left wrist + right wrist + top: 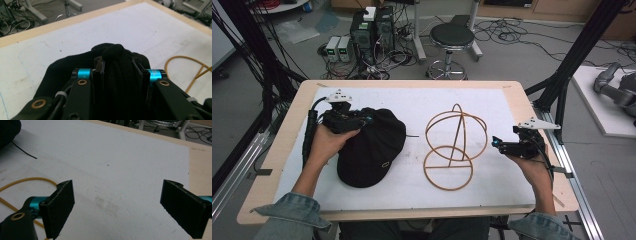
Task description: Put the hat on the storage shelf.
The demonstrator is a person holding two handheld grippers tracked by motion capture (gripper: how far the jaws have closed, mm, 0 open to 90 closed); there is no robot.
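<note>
Fingers (98,72) of my left gripper (362,121): clamped on a fold of the black fabric baseball cap (371,150), left on the white surface (492,100). Golden wire hat stand (454,147): just right of it. Right gripper (495,142): fingers (58,207) wide apart, empty, beyond the stand.

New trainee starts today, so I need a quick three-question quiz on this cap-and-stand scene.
1. True or false: the left hand-held gripper is shut on the black cap.
2. How do the right hand-held gripper jaws stand? A) wide apart, nothing between them B) clamped on the wire stand
3. Fill in: the gold wire hat stand sits to the cap's ____ in the high view.

Key: 1 true; 2 A; 3 right.
</note>
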